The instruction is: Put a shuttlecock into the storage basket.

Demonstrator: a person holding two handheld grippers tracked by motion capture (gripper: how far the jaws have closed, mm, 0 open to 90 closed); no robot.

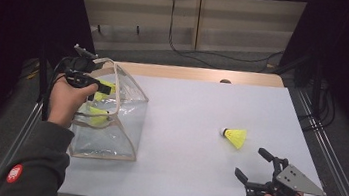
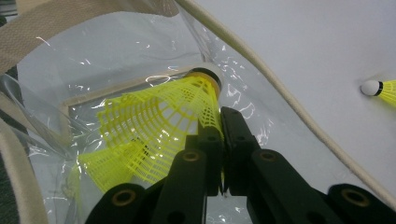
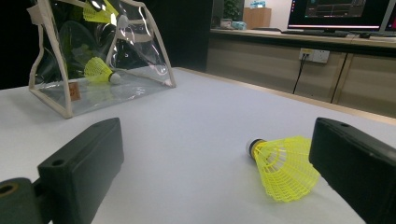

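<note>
A clear plastic bag [image 1: 125, 117] with beige trim stands at the table's left. My left gripper [image 1: 100, 88] reaches into its open top, shut on the mesh skirt of a yellow shuttlecock [image 2: 159, 116], cork pointing away. A second yellow shuttlecock [image 2: 105, 168] lies on the bag's bottom below it. A third shuttlecock [image 1: 234, 136] lies on its side on the white table, right of centre. My right gripper [image 1: 250, 162] rests near the front right corner, open, pointing toward that shuttlecock [image 3: 280, 163], which lies just ahead of the jaws, nearer the right one, untouched.
The white table top [image 1: 196, 111] spreads between bag and loose shuttlecock. A wooden strip [image 1: 200, 74] runs along the far edge, with cables on the floor beyond. A metal rail [image 1: 332, 152] borders the table's right side.
</note>
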